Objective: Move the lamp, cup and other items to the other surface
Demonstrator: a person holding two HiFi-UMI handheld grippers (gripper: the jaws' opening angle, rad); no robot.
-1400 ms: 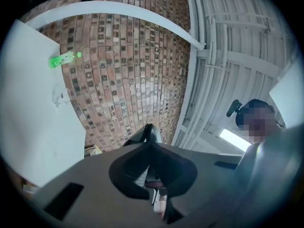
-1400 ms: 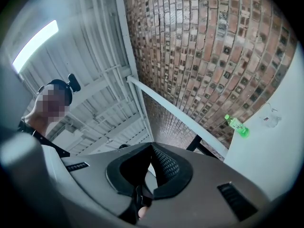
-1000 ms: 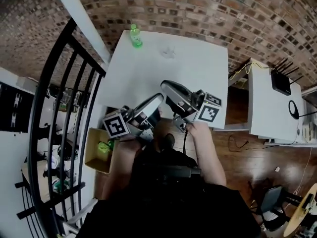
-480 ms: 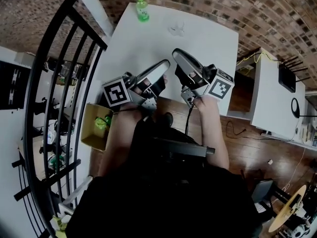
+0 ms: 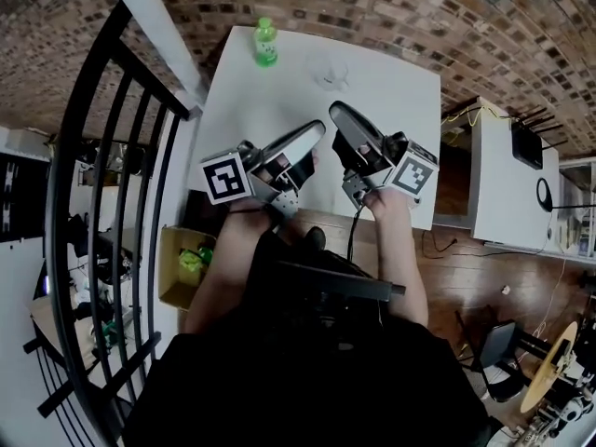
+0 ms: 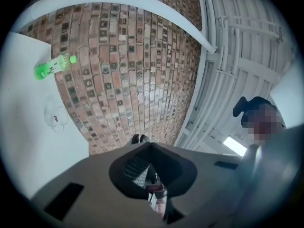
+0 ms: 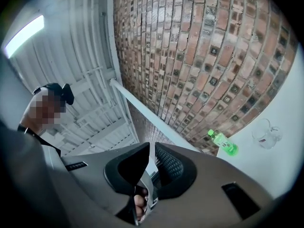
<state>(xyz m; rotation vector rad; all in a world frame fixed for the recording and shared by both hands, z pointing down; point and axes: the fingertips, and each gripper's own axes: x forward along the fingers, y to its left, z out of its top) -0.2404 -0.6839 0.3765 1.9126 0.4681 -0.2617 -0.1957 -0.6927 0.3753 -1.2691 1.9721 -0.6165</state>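
Green bottle (image 5: 265, 43): standing at the far edge of the white table (image 5: 279, 110), close to the brick wall (image 5: 372, 7). Nothing touches it.
Glass cup (image 5: 333, 71): clear, on the same table, right of the bottle and apart from it. Untouched too.
Lamp: not sure. A black ring-shaped thing (image 5: 545, 195) by the right edge of the side table could be it, but it's too small to tell.
Left gripper (image 6: 139, 138): jaws pressed together with nothing between them. It sits over the near edge of the table, well short of bottle and cup.
Right gripper (image 7: 152, 148): jaws have just been opening and show a narrow gap with nothing in it. It's just beside the left gripper, also at the near edge.
Side table (image 5: 494, 212): white, to the right of the main table with a gap between them. A black router (image 5: 526, 147) is on it.
Floor: a cardboard box (image 5: 182, 268) with something green inside is on the person's left. A black railing (image 5: 121, 156) is further left.
Progress: looks early or between carries. Bottle and cup are both still on the big table and neither gripper carries anything.
Left to do: probably reach across, pick up the cup or bottle, carry it to the side table, then repeat.
Risk: clear glass is likely slippery. The jaws would need to open wider first.
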